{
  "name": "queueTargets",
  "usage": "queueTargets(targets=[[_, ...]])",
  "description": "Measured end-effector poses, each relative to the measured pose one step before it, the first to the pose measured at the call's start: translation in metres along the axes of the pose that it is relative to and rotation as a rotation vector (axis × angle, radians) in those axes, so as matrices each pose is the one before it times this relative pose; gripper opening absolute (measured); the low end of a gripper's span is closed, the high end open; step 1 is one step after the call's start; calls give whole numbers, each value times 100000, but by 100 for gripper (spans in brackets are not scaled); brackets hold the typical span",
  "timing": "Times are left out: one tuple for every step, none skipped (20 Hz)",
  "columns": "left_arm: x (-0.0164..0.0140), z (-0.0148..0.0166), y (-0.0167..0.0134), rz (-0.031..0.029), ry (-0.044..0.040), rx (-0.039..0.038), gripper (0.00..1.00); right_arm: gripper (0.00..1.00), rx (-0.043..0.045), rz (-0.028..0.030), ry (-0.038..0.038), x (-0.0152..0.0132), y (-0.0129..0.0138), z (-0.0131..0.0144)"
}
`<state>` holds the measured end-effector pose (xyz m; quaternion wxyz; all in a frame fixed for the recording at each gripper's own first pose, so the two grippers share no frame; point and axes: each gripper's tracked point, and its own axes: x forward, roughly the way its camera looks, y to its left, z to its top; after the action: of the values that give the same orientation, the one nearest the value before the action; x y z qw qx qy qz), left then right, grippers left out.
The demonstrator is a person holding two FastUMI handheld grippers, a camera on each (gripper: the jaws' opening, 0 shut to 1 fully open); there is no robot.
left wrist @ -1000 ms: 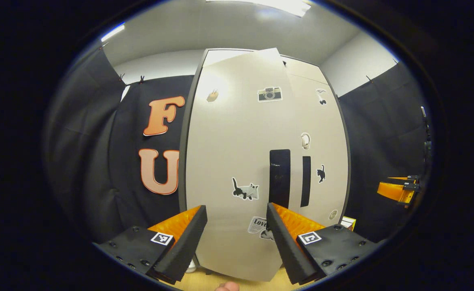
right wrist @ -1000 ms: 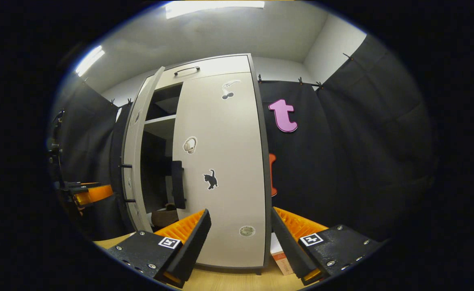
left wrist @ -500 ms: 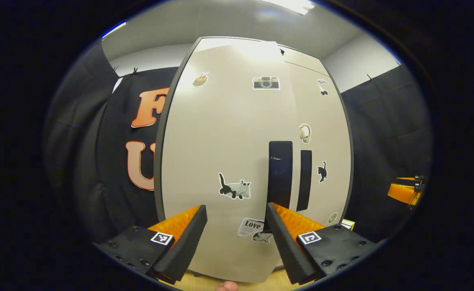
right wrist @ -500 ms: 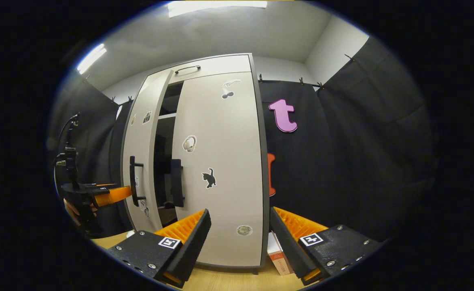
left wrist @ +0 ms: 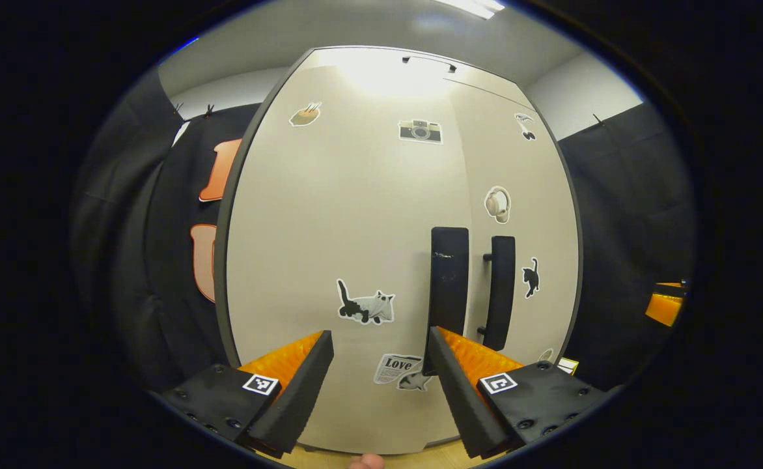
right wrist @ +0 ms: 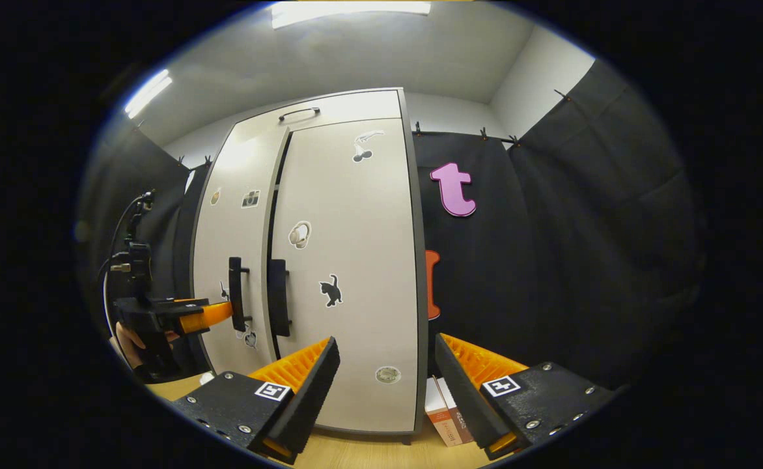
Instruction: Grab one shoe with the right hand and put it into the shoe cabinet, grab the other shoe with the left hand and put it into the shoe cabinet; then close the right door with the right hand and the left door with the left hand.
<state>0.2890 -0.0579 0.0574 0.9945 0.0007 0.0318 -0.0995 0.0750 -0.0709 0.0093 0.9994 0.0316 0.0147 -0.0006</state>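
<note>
My left hand-held gripper points level at the tall beige two-door shoe cabinet, fingers spread and empty, its tip against the left door by the black bar handle; my right hand-held gripper hangs open before the shut right door; I can't see the shoes.

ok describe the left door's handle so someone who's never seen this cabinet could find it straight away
Start at the tall pale shoe cabinet against the black cloth wall. Two upright black bar handles sit side by side at mid height where its doors meet. The left door handle is the one nearer the left gripper, with a grey cat sticker on its door; the right door handle has a small black cat sticker beside it.
</note>
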Motion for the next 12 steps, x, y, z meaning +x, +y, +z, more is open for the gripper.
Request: queueTargets(targets=[[243, 19, 42, -10, -211, 71, 96, 92, -173, -350, -77, -78, -185, -64], [269, -61, -113, 161, -226, -90, 96, 92, -77, -251, -206, 76, -148, 4], [160, -3, -14, 261, -78, -254, 96, 92, 60, -177, 302, 152, -152, -67], [96, -141, 52, 186, 43, -205, 96, 92, 195, 194, 565, 2, -15, -202], [92, -11, -21, 187, 150, -225, 96, 92, 93, 50, 98, 64, -10, 43], [-33, -55, 119, 212, 149, -259, 96, 92, -306, -131, -240, 28, -55, 77], [-89, -7, 86, 43, 192, -56, 97, 92, -642, -209, -302, -59, -63, 175], [-302, 156, 49, 133, -112, -172, 97, 92, -482, -123, -251, -95, -8, 92], [-383, 360, 58, -302, -653, -643, 97, 92, -296, 236, -218, -20, 57, 71], [-541, 391, 71, -118, -936, -528, 97, 92, -339, 139, -236, 10, 68, 215], [-630, 463, 118, 141, -842, -42, 97, 92, -186, -86, -195, -131, -61, 123], [-750, 341, 114, 398, -409, 582, 96, 92, 184, 182, -293, -64, 35, 117]])
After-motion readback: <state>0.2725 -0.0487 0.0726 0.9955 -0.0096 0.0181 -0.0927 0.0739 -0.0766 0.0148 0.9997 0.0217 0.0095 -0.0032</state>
